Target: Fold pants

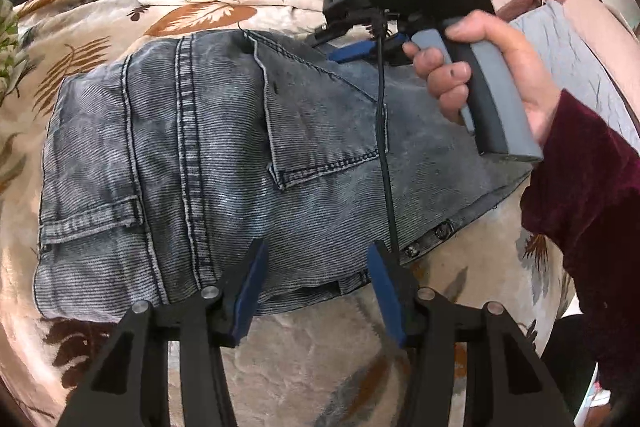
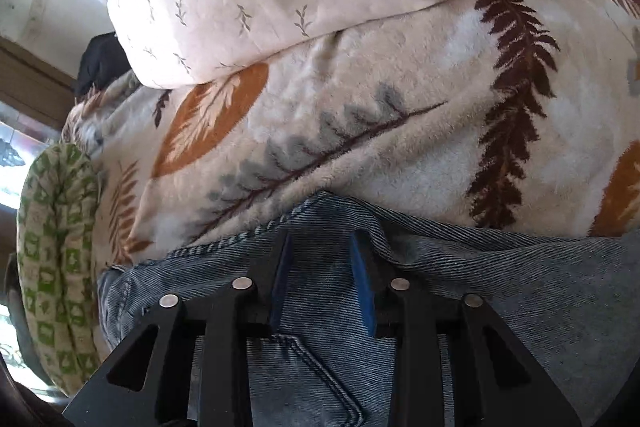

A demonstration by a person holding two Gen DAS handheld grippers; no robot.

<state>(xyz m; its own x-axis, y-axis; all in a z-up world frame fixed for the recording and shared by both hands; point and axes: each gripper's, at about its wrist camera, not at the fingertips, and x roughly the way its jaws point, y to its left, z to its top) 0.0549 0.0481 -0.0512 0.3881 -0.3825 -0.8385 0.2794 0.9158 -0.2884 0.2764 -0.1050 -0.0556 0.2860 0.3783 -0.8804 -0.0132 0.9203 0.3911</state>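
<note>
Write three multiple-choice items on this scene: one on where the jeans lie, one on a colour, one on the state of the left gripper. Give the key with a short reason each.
1. Where do the jeans lie?
A. on a leaf-print blanket
B. on a wooden floor
C. in a basket

2. What colour are the pads of the left gripper?
A. red
B. blue
C. yellow

3. How does the left gripper stand?
A. clamped on a pillow
C. shut on the cable
B. open, nothing pinched

Key:
1 A, the leaf-print blanket shows all round the denim.
2 B, both pads are blue foam.
3 B, the jaws stand apart over the jeans' near edge with denim showing between them, unpinched.
</note>
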